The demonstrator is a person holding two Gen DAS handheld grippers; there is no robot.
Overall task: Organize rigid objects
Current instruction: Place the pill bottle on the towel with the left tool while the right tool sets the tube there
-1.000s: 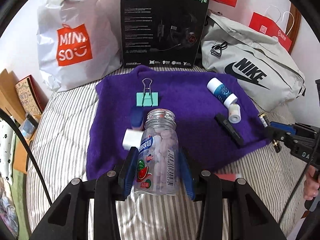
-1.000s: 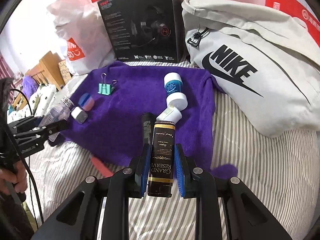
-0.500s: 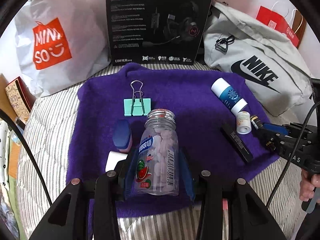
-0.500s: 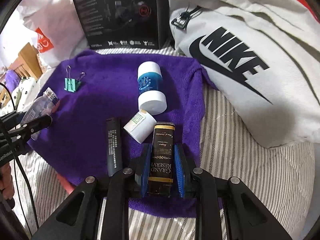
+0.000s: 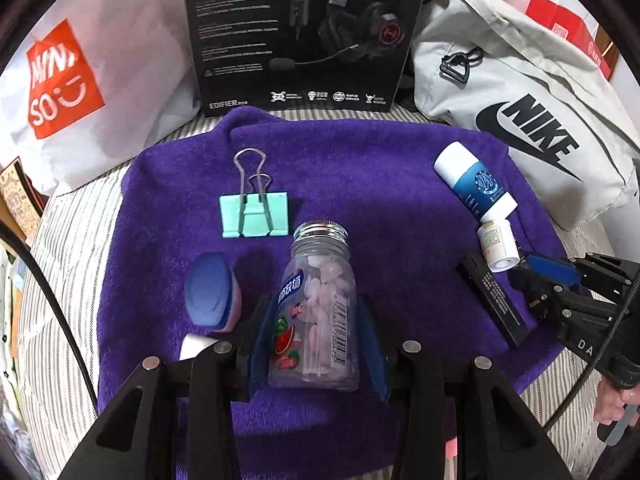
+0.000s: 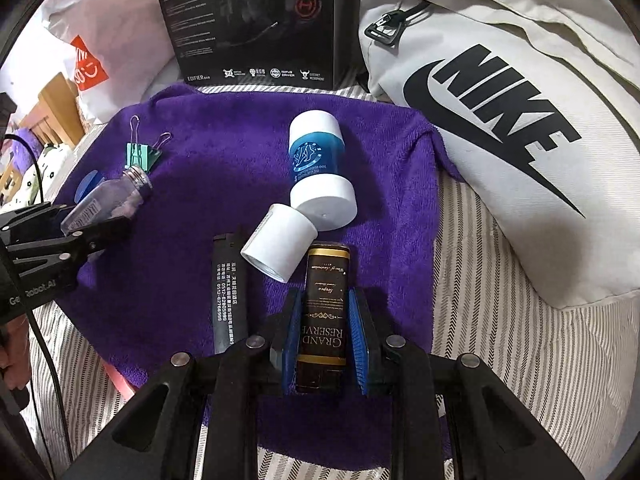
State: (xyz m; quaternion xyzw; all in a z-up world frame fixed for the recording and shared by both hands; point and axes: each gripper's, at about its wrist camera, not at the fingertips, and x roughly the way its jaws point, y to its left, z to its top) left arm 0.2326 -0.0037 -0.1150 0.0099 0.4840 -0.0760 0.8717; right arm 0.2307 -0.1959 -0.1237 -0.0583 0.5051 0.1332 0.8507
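Note:
My left gripper [image 5: 316,332] is shut on a clear candy bottle [image 5: 316,308] with a watermelon label, held low over the purple towel [image 5: 360,184]. My right gripper [image 6: 325,332] is shut on a dark "Grand Reserve" tube [image 6: 325,312] above the towel's near right part. On the towel lie a mint binder clip [image 5: 254,216], a blue oval case [image 5: 210,296], a blue-and-white bottle [image 6: 320,164], a small white bottle [image 6: 278,246] and a black stick [image 6: 228,292]. The held tube's tip nearly touches the small white bottle.
A black headset box [image 5: 304,32] stands behind the towel, a white Miniso bag [image 5: 80,80] at the back left and a grey Nike bag [image 6: 500,112] on the right. Striped bedding [image 6: 500,360] surrounds the towel. A hand [image 5: 612,400] holds the right gripper's handle.
Both grippers have moved forward and lower over the towel with their objects still held. The tube now sits close to the small white bottle; the candy bottle is beside the blue case.

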